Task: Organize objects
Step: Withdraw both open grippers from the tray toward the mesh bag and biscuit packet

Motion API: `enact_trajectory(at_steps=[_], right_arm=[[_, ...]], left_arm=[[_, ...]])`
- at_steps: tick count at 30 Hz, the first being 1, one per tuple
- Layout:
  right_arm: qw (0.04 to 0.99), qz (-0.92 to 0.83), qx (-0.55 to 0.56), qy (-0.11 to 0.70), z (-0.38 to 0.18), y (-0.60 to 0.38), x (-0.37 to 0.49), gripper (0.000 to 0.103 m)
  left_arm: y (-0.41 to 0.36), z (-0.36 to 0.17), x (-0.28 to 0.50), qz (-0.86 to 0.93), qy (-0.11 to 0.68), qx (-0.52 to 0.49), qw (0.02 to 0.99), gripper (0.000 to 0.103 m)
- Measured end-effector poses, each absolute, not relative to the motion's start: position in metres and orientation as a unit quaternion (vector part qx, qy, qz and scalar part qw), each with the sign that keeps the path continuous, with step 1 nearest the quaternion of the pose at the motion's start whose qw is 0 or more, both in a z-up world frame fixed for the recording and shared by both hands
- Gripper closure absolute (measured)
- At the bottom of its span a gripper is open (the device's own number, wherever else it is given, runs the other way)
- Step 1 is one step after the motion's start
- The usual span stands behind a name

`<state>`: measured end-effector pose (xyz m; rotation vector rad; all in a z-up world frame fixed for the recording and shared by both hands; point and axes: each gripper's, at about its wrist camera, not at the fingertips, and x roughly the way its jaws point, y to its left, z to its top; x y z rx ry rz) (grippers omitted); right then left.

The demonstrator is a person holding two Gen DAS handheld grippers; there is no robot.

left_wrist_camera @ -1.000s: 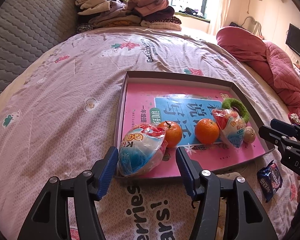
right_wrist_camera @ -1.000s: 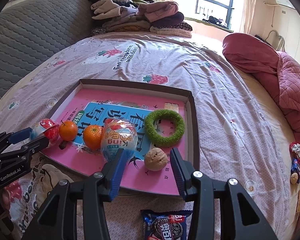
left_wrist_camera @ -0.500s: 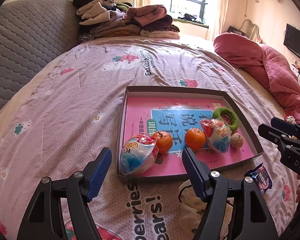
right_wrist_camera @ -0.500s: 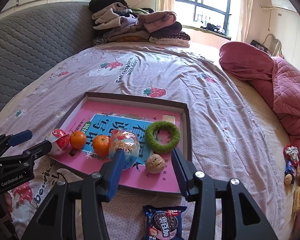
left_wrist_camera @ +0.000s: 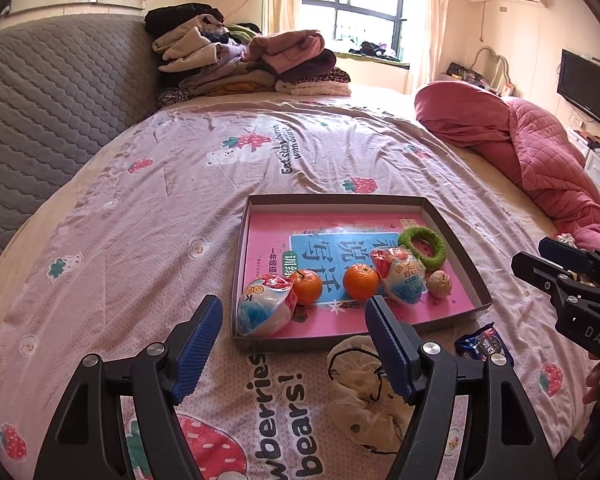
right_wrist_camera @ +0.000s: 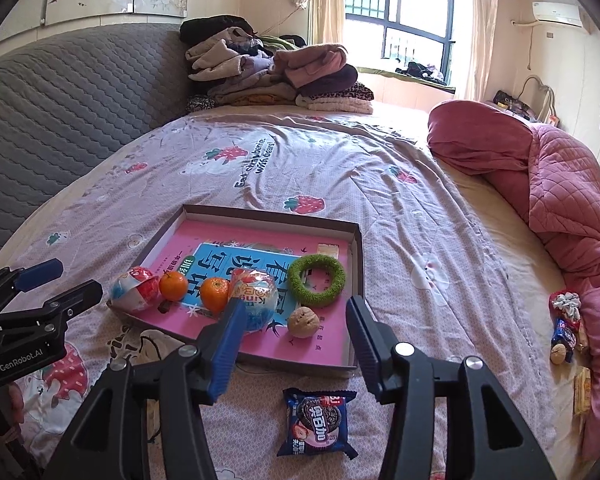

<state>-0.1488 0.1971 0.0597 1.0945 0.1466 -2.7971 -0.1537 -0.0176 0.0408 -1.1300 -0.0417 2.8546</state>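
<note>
A shallow cardboard tray point(left_wrist_camera: 456, 240) point(right_wrist_camera: 358, 264) with a pink book as its floor lies on the bed. In it stand a row of two wrapped snack balls point(left_wrist_camera: 264, 308) point(left_wrist_camera: 400, 276), two oranges point(left_wrist_camera: 306, 286) point(left_wrist_camera: 360, 280), a walnut point(left_wrist_camera: 439, 283) point(right_wrist_camera: 303, 322) and a green ring point(left_wrist_camera: 422, 248) point(right_wrist_camera: 318, 284). My left gripper point(left_wrist_camera: 294, 344) is open and empty, hovering in front of the tray's near edge. My right gripper point(right_wrist_camera: 296, 340) is open and empty, in front of the tray's near right corner, above a blue Oreo packet point(right_wrist_camera: 318, 422) point(left_wrist_camera: 482, 346).
A crumpled cream bag point(left_wrist_camera: 364, 392) lies on the sheet in front of the tray. More snacks and a walnut point(right_wrist_camera: 564, 332) lie by the pink quilt point(right_wrist_camera: 560, 184) on the right. Folded clothes point(left_wrist_camera: 244, 64) are stacked at the bed's far end. A grey headboard point(left_wrist_camera: 48, 108) is on the left.
Both grippers have pulled back and up from the tray. The left one has let go of the left snack ball, which now rests in the tray. Both stay open.
</note>
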Motion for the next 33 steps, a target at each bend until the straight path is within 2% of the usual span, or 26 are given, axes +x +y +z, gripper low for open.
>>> enact_trajectory(at_steps=[19,33], right_arm=[[0.053,-0.915,0.396,0.059,0.02,0.219,-0.09,0.049],[0.047,-0.901,0.428,0.05,-0.022,0.228,-0.093,0.049]], left_arm=[[0.028,0.023,-0.101,0.92,0.017,-0.386,0.063,0.028],[0.047,-0.001,-0.094,0.913,0.036,-0.401,0.072,0.028]])
